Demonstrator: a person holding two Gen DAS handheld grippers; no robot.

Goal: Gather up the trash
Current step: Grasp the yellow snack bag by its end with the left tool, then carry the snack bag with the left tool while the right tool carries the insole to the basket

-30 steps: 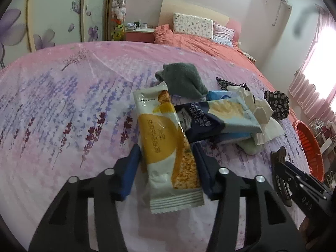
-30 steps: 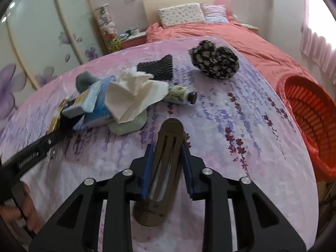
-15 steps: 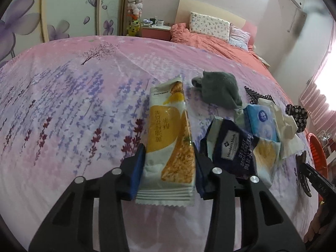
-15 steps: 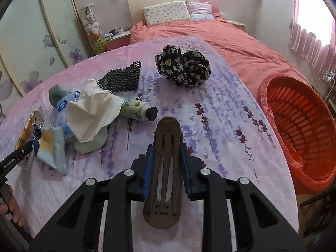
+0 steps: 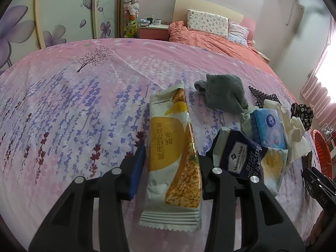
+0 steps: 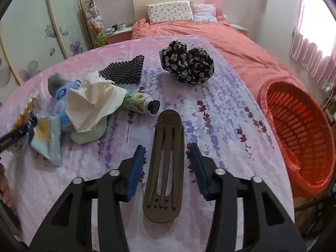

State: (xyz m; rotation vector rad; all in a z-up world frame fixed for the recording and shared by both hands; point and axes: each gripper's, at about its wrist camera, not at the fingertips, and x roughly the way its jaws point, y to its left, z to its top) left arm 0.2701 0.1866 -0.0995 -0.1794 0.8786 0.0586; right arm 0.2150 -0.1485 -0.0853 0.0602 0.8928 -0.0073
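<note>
In the left wrist view my left gripper (image 5: pixel 171 166) is shut on a yellow and white snack wrapper (image 5: pixel 172 153), which stands up between the blue pads. A dark blue cracker wrapper (image 5: pixel 241 157) lies just right of it on the lavender-print cloth. In the right wrist view my right gripper (image 6: pixel 168 159) is open, its pads apart on either side of a brown hair clip (image 6: pixel 167 163) that lies on the cloth. An orange basket (image 6: pixel 294 134) stands at the right, below the table edge.
A blue tissue pack (image 5: pixel 268 128), crumpled white tissue (image 6: pixel 94 103), a grey sock (image 5: pixel 224 94), a hand cream tube (image 6: pixel 140 105), a black beaded mat (image 6: pixel 124 71) and a floral cloth bundle (image 6: pixel 187 65) lie on the cloth. A bed (image 6: pixel 210 33) is behind.
My right gripper has opened and let go of the brown hair clip, which now lies on the cloth. My left gripper has lifted the snack wrapper away from the pile.
</note>
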